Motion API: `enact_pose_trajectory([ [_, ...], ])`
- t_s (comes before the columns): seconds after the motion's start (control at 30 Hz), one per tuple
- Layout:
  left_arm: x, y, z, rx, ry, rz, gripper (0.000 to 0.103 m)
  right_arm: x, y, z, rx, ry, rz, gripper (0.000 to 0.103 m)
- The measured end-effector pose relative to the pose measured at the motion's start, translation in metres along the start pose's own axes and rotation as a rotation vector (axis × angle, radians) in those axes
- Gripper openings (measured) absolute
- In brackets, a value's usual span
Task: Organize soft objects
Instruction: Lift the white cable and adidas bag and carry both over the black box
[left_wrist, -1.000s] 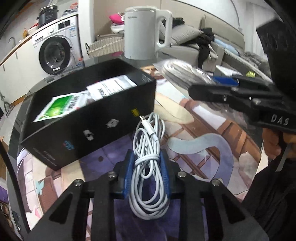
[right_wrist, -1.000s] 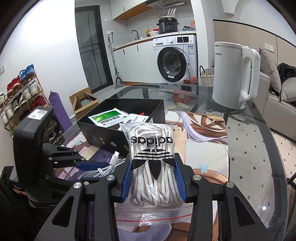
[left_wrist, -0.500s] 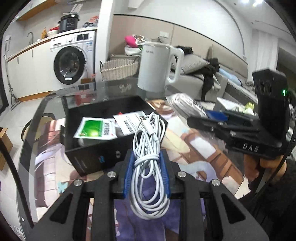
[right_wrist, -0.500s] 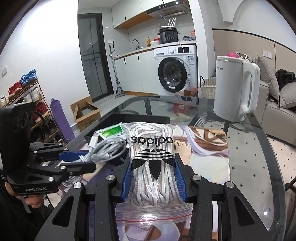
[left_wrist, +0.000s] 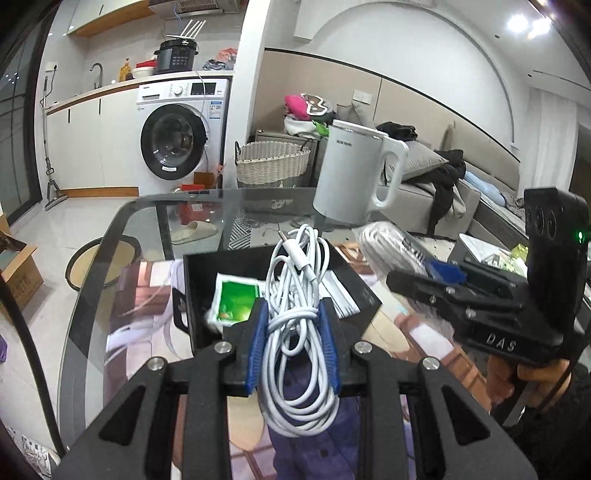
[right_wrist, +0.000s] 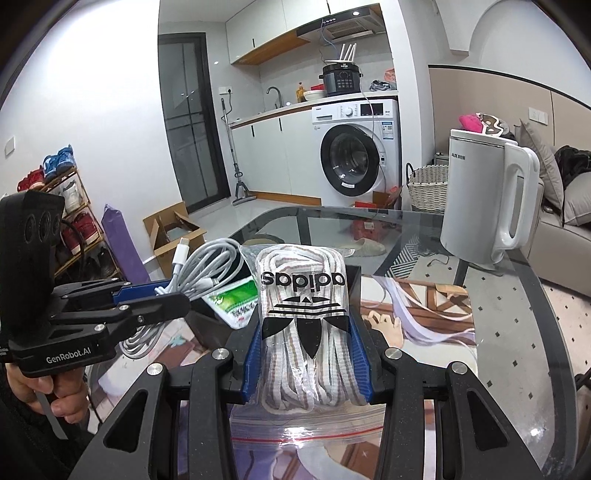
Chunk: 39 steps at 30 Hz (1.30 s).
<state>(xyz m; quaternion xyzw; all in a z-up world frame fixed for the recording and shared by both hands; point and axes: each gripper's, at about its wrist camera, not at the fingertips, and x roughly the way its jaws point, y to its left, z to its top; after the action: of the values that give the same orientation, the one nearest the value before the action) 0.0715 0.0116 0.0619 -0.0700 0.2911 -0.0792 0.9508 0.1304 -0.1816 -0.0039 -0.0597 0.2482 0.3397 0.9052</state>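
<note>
A coiled white charging cable (left_wrist: 299, 280) is clamped between the blue pads of my left gripper (left_wrist: 293, 317), which holds it in the air over the near wall of an open black box (left_wrist: 199, 295). The box holds a green sachet (left_wrist: 236, 302) and paper leaflets. My right gripper (right_wrist: 303, 332) is shut on a clear zip bag of white shoelaces (right_wrist: 303, 295) with a black logo, raised in front of the box (right_wrist: 352, 280). Seen from the right wrist, the left gripper (right_wrist: 159, 295) and its cable (right_wrist: 210, 266) hang just left of the bag.
A white electric kettle (left_wrist: 354, 177) stands on the glass table (left_wrist: 110, 240) behind the box. A printed mat (right_wrist: 424, 314) covers the tabletop. A hand (right_wrist: 55, 391) grips the left tool. Washing machine, wicker basket and sofa lie beyond the table.
Both grippers have risen with their loads. The left one has carried the cable from in front of the box to above its near wall. The right one has lifted the bag toward the box.
</note>
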Motion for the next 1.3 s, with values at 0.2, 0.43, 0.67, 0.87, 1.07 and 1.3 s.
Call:
enact_pose_trajectory([
  [0.2,0.015,0.008,0.016,0.013,-0.014,0.024,0.026,0.013,0.0,0.013,0.022,-0.019,-0.01,0.041],
  [0.43,0.037,0.017,0.021,0.023,-0.021,0.061,0.026,0.039,-0.002,0.019,0.042,0.015,-0.012,0.041],
  [0.67,0.054,0.031,0.017,-0.006,-0.002,0.073,0.026,0.065,0.004,0.021,0.012,0.059,-0.025,0.041],
  [0.87,0.063,0.032,0.016,-0.007,0.009,0.076,0.026,0.083,0.013,0.019,-0.04,0.095,-0.042,0.041],
  [1.07,0.073,0.031,0.014,0.005,0.034,0.076,0.026,0.1,0.018,0.013,-0.104,0.131,-0.066,0.041],
  [1.3,0.08,0.032,0.01,0.013,0.062,0.074,0.026,0.106,0.019,0.014,-0.108,0.148,-0.068,0.041],
])
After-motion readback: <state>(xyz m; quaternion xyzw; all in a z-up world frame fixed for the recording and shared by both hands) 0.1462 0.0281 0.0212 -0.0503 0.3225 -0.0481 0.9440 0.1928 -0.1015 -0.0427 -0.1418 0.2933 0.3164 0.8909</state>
